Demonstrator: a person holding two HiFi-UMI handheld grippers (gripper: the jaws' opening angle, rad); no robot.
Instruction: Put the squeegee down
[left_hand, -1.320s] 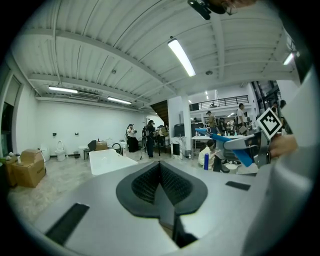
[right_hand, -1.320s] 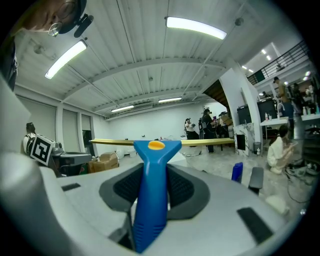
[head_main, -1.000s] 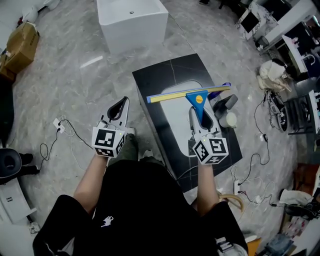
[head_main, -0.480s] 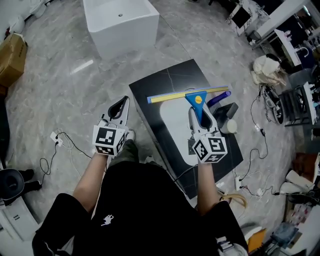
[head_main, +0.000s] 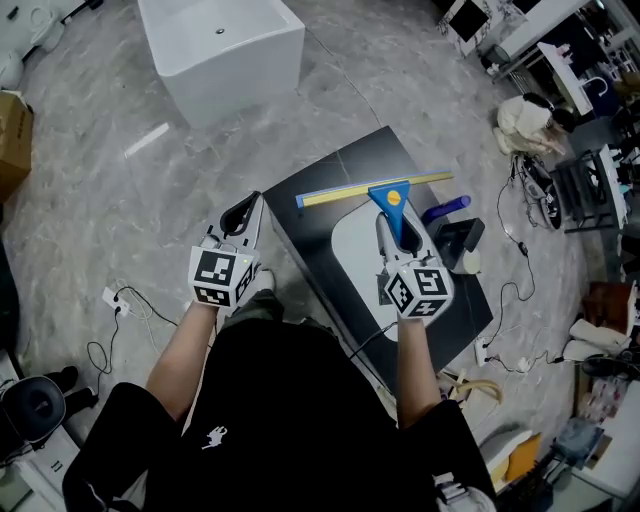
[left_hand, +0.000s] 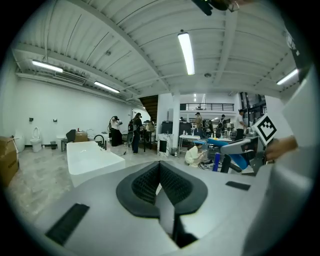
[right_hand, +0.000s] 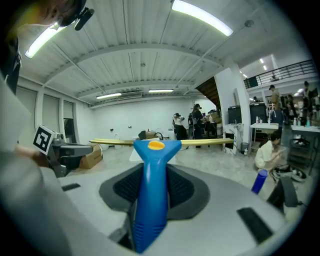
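My right gripper (head_main: 399, 228) is shut on the blue handle of the squeegee (head_main: 394, 203). Its yellow blade (head_main: 372, 190) lies crosswise over the far part of a black slab (head_main: 318, 178) with a white oval inset (head_main: 352, 250). In the right gripper view the squeegee handle (right_hand: 152, 170) stands between the pads of the right gripper (right_hand: 152, 186), and the blade (right_hand: 205, 142) runs level in front. My left gripper (head_main: 242, 215) hangs beyond the slab's left edge, over the floor. In its own view the left gripper (left_hand: 160, 169) is shut, with nothing held.
A blue bottle (head_main: 446, 208) and a black object (head_main: 464, 238) sit on the slab's right side. A white tub (head_main: 222, 42) stands on the marble floor beyond. Cables (head_main: 122, 300) trail on the floor at left, and clutter and racks (head_main: 575, 175) fill the right.
Both grippers have travelled on with the person, and the squeegee stays gripped. The tub and floor have slid up and left in the head view, and the slab lies more squarely under the squeegee.
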